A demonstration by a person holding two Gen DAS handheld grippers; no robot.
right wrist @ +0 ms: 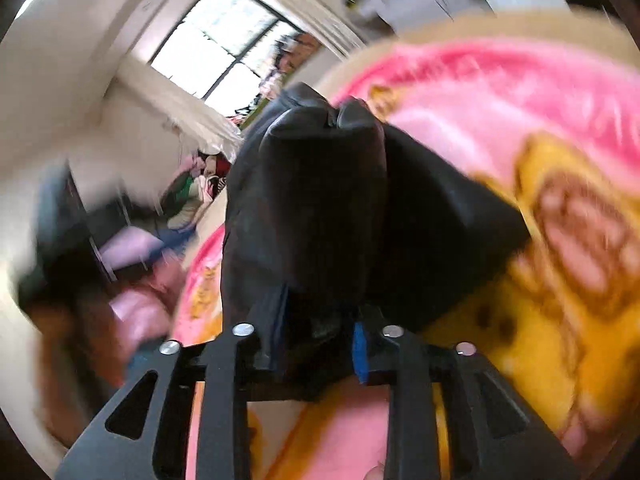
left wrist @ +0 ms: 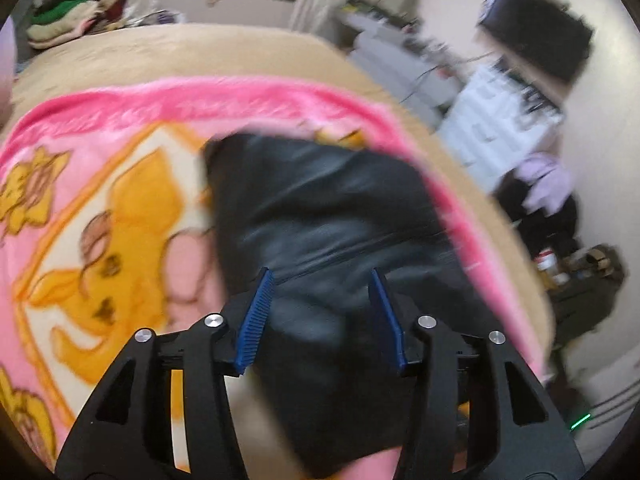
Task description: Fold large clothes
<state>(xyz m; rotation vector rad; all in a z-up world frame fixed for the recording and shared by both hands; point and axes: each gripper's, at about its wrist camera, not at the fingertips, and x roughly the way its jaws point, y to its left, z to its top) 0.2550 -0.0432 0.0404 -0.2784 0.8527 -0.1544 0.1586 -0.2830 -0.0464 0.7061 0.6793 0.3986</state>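
Dark garment [left wrist: 320, 208] lies bunched on a pink blanket [left wrist: 120, 160] spread over the bed [left wrist: 200, 48]; it fills centre to lower centre of the left view. Bed serves as the flat folding surface, blanket under it.

Left claw [left wrist: 324, 320]: blue pads [left wrist: 256, 320] stand apart, nothing pressed between them, cloth visible below in the gap. Released, hovering just above the garment. Judgement: either just let go or lining up a new grab on the near edge.

Right claw [right wrist: 320, 344]: dark cloth [right wrist: 320, 200] rises in a lump from between the fingers and drapes over them; one blue pad [right wrist: 360, 348] shows at lower centre, the other is covered. Cloth sits in the jaws, but whether the pads press on it I cannot tell. Judgement: this side carries a fold of the garment across.

View differences: left view gives the garment's outline on the blanket and a clothes pile [left wrist: 72, 12] at upper left; right view gives only close cloth, a window [right wrist: 224, 40] at upper centre, heavy blur
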